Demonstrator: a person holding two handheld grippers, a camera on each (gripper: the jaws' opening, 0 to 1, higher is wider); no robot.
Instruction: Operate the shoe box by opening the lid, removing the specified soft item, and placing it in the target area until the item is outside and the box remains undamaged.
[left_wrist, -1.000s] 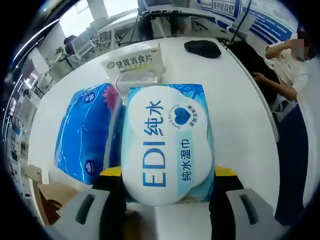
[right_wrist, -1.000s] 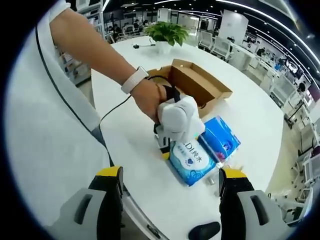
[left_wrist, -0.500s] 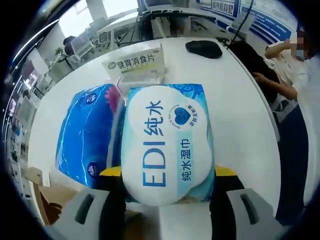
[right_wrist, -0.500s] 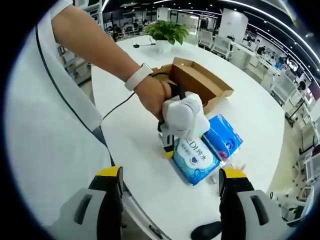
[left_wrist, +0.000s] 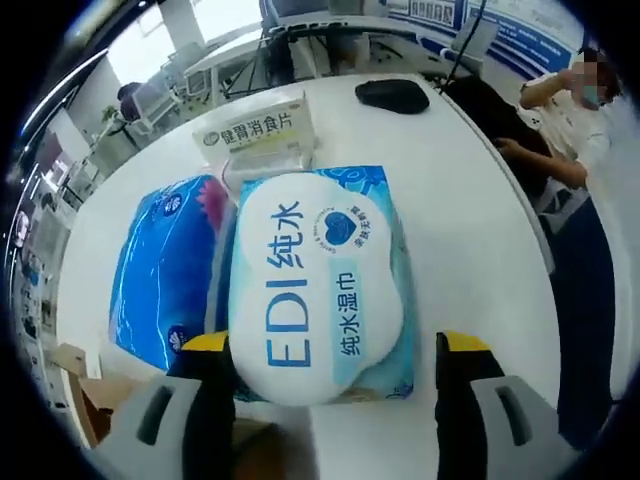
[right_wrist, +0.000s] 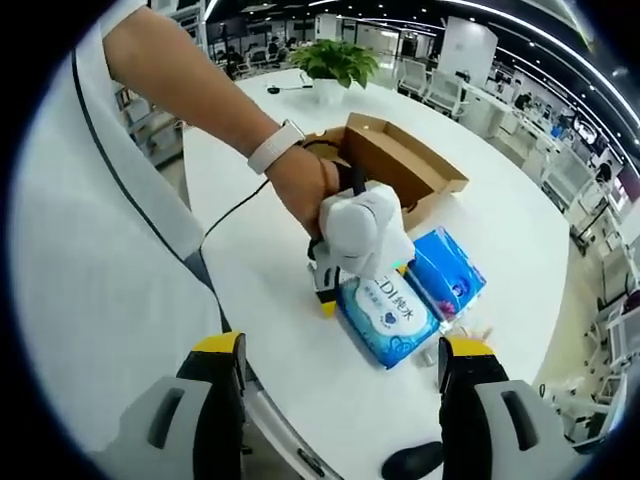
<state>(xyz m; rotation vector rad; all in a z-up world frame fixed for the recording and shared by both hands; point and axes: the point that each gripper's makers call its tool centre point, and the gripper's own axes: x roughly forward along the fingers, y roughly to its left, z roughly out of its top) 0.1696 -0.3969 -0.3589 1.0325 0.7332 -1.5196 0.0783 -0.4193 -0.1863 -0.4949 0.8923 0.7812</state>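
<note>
In the left gripper view the left tongs (left_wrist: 325, 375) stand spread, one jaw on each side of the near end of the wipes (left_wrist: 320, 280). The pack lies flat on the white surface (left_wrist: 470, 230), and I cannot tell whether the jaws touch it; its near edge hides the gap between them. Just beside the wipes lies one blue pack (left_wrist: 165, 265), partly tucked under their edge. Beyond the wipes sits one small pill box (left_wrist: 255, 135), its lower part covered by them. Farther still is a dark object (left_wrist: 392, 94), too blurred to name.

In the right gripper view the right tongs (right_wrist: 340, 385) are spread with nothing between them. A hand (right_wrist: 300, 185) beyond them grips the left tool above the wipes. Past the wipes stands one open shoe box (right_wrist: 395, 165), its inside partly hidden by the hand. A plant (right_wrist: 335, 65) stands farthest off.
</note>
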